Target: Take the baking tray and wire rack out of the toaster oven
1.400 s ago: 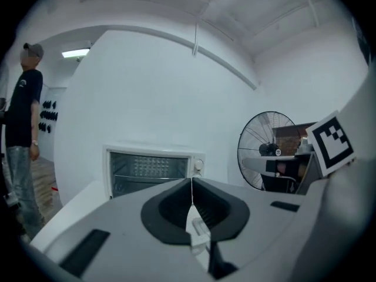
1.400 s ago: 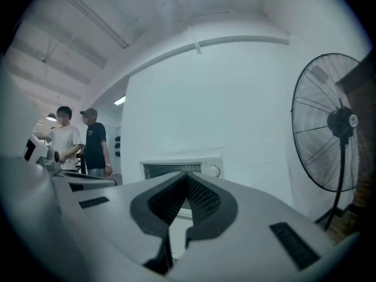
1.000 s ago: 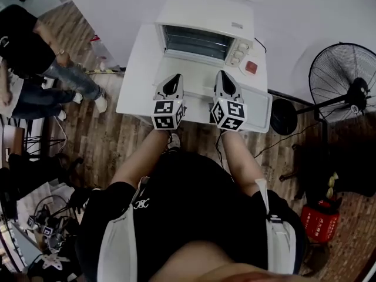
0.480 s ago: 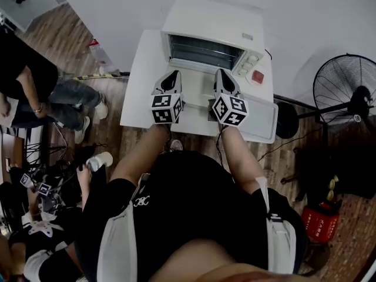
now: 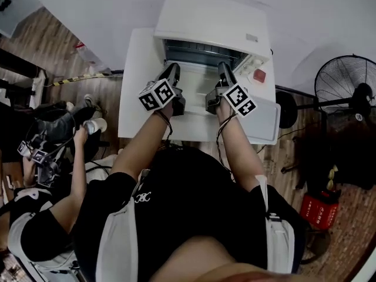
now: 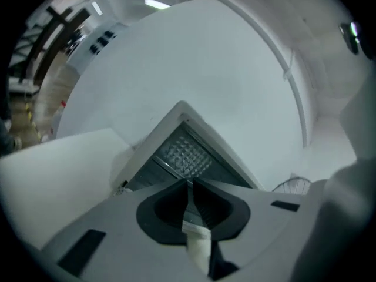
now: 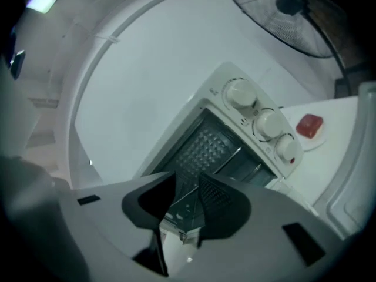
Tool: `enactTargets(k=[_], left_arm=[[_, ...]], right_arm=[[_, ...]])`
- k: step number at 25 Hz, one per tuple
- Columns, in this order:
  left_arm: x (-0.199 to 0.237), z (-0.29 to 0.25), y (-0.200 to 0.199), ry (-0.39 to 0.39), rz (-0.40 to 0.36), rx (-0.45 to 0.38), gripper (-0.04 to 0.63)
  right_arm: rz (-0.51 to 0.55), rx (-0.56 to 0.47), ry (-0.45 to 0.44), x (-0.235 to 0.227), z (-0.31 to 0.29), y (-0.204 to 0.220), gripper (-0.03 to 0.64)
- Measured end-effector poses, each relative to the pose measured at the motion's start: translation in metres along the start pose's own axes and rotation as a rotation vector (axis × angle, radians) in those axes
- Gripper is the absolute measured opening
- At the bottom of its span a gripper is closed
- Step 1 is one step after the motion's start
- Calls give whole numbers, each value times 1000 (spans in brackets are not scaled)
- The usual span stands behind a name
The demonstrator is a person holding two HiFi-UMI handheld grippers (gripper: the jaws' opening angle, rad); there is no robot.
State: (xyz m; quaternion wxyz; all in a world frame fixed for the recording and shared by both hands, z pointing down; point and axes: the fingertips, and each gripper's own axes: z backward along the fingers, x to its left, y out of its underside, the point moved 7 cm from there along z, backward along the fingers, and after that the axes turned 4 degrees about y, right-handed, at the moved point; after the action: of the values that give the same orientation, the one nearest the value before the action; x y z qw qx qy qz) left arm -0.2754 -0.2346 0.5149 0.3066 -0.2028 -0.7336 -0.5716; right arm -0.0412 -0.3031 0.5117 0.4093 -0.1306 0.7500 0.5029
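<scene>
While the one toaster oven (image 5: 208, 19) sits at 12 o'clock on the table (image 5: 138, 69), long axis 9-to-3 and mouth facing 6, the left gripper (image 6: 189, 178) is clenched and the right gripper (image 7: 189, 175) has its jaws opening around the door edge (image 7: 179, 216).

Toaster oven (image 5: 208, 19) on the desk's (image 5: 136, 87) far side; small block (image 5: 259, 75) just right of it (also on the desk); standing fan (image 5: 346, 93) farther right, on the floor (image 5: 103, 116).
</scene>
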Motion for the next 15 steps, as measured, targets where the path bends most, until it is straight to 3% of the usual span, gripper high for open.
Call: enactTargets(k=[1,3,4,10,12,15], left_arm=[[7,-5,1,9,80,-14,24],[20,-16,3,16,224,-34,144],[27,-23,4,14,289,-40,166],[71,-56,13,-24,603,-112,170],[80,-67,16,-21,661,-129,170],[85,-83,14,2,688,-135,170]], right_arm=[[-63,-12,20,-8,-4,1,131],[-183,-47,63,-23,-10,1,144],[-240,-65,83,-31,-14,1,144],[-424,-119,160,-68,-43,1,144],[-480,-150,167,-78,-49,-1,147],[-544,-184,183,-89,-60,-3,150]])
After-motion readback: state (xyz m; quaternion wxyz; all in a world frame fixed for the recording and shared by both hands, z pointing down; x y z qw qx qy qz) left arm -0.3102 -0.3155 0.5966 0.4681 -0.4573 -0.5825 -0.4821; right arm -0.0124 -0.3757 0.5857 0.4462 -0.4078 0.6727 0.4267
